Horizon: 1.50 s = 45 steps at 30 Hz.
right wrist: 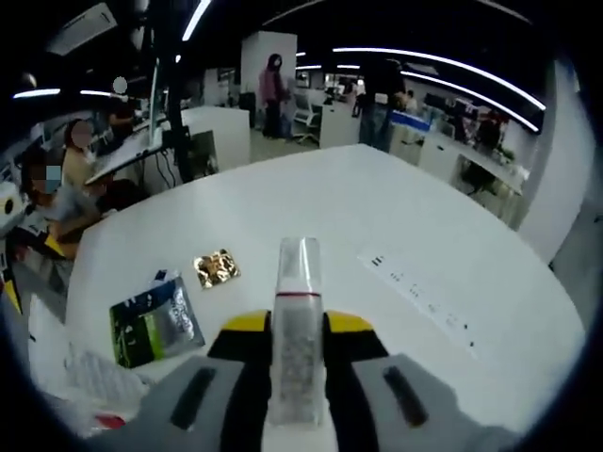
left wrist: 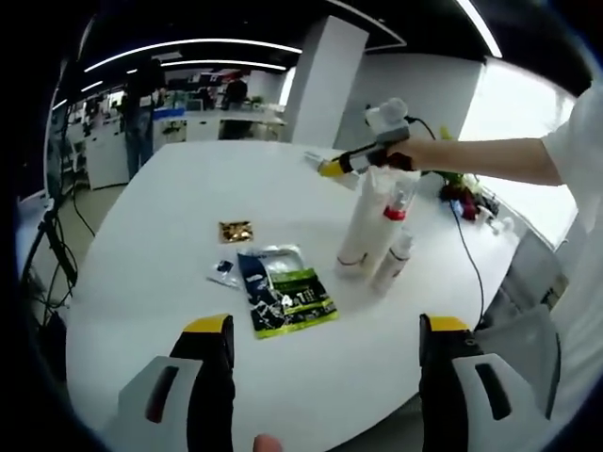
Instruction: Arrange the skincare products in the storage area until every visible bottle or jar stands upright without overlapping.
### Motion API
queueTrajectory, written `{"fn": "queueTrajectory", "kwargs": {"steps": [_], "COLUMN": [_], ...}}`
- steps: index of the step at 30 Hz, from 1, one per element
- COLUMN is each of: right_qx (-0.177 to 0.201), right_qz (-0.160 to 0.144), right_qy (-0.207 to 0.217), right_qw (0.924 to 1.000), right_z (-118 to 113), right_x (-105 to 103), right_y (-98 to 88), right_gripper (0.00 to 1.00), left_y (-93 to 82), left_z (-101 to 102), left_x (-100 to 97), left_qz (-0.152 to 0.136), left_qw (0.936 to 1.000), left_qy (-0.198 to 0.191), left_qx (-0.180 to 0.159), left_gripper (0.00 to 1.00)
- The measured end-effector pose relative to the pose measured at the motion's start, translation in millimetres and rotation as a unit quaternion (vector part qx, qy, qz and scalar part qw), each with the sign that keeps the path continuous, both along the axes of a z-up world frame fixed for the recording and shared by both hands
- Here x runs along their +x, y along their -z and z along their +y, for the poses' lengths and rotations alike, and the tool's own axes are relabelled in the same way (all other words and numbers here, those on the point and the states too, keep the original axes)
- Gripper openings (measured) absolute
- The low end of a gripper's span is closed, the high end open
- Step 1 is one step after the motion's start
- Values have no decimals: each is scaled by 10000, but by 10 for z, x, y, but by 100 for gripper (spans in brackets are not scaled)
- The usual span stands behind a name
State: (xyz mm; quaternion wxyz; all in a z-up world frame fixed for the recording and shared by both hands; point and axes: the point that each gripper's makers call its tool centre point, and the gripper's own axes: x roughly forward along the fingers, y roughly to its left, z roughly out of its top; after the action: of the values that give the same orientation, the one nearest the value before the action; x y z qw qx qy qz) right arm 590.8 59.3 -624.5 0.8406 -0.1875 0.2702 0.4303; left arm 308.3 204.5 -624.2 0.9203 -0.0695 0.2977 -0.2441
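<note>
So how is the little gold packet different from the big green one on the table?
The gold packet is small and nearly square; the green packet is bigger and longer. The gold packet is shiny gold all over; the green packet is dark blue, silver and green with print. The gold packet lies farther from the left fingers; the green packet lies nearer. Both lie flat on the white table.

Black, yellow-tipped tongs (left wrist: 326, 344) on grey housings; white short sleeve (left wrist: 577, 132) on the person's arm.
</note>
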Motion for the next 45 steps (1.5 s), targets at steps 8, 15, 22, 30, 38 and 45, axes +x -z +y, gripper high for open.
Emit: {"fn": "queueTrajectory", "kwargs": {"steps": [8,15,22,30,38,45], "right_qx": [309,604,723,1157,1747,2565], "right_qz": [-49,-193,-308,-347,-381,-183], "right_qy": [293,517,598,682,605,685], "right_qw": [9991,9966,9951,9903,9820,9639], "right_z": [-197,-391,-515,-508,-412,-373], "right_x": [-84,-204,-362,-570,-914,-1254], "right_y": [-201,-443,-597,-834,-1152,-1370], "right_gripper": [20,20,20,20,20,20], "left_y": [-62,-125,-165,-186,-171,-244], "left_z": [-89,-179,-298,-385,-454,-558], "left_x": [-64,-118,-200,-334,-449,-480], "left_qz": [-72,-152,-204,-212,-189,-267], "left_qw": [9998,9993,9983,9972,9957,9938], "left_qy": [180,341,540,709,903,1068], "left_qx": [22,28,12,-57,-31,-148], "left_gripper": [78,78,78,78,78,78]}}
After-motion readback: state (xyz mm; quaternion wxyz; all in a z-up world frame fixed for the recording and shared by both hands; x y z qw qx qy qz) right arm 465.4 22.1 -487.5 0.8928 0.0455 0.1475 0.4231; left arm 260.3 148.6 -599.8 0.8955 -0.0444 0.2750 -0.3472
